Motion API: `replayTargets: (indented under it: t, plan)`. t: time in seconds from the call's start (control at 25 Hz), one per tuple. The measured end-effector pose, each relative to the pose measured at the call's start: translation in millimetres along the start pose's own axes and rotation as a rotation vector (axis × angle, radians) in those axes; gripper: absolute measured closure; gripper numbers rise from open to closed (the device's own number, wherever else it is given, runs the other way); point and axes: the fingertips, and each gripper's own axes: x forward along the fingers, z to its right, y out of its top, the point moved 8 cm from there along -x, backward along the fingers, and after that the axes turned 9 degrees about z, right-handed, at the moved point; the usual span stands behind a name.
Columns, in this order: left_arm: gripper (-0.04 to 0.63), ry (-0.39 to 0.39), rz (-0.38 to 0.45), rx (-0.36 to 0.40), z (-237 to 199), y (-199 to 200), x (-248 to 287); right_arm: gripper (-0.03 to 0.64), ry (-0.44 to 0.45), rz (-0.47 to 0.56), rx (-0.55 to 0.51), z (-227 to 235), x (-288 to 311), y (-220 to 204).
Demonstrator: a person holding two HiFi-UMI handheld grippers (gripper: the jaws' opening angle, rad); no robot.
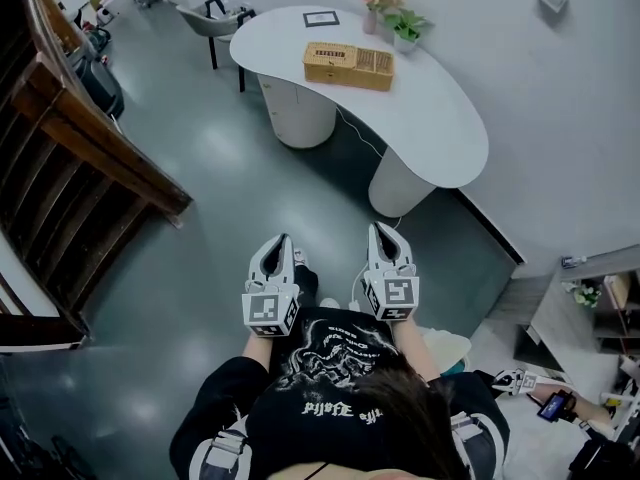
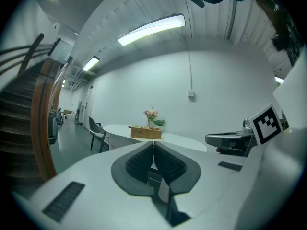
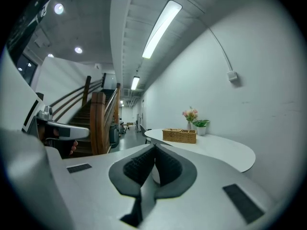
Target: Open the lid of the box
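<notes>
box [image 1: 348, 65] woven wicker, rough; table [image 1: 440, 123] smooth matt wht; floor [image 1: 200, 168] glossy.

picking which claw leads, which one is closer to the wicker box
Right, but only slightly. The right claw and left claw sit side by side before the person's chest, both far short of the wicker box, which lies ahead, a bit toward the right claw's side.

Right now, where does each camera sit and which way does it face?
Head view: on the person's head, looking steeply down at the white curved table and woven wicker box; left gripper, right gripper, black shirt show.
Left gripper view: on the left gripper, facing the table along shut jaws; right gripper at right.
Right gripper view: on the right gripper, facing likewise; left gripper at left.
All share the box.
</notes>
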Motion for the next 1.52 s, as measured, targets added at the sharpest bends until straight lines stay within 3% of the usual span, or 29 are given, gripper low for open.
replayTargets:
  t: [0.2,0.68,1.52]
  plan:
    - [0.571,-0.023,-0.010,-0.008,-14.6,-1.6,30.5,0.591,-0.015,0.020,0.044,8.2,23.9,-0.3]
    - [0.571,-0.103,-0.013,-0.018,-60.6,6.6,130.6,0.591,-0.041,-0.012,0.041,30.6,110.1,3.7]
    - [0.571,-0.228,0.004,0.004,-170.4,22.4,256.4,0.591,-0.131,-0.007,0.022,20.8,259.8,7.0]
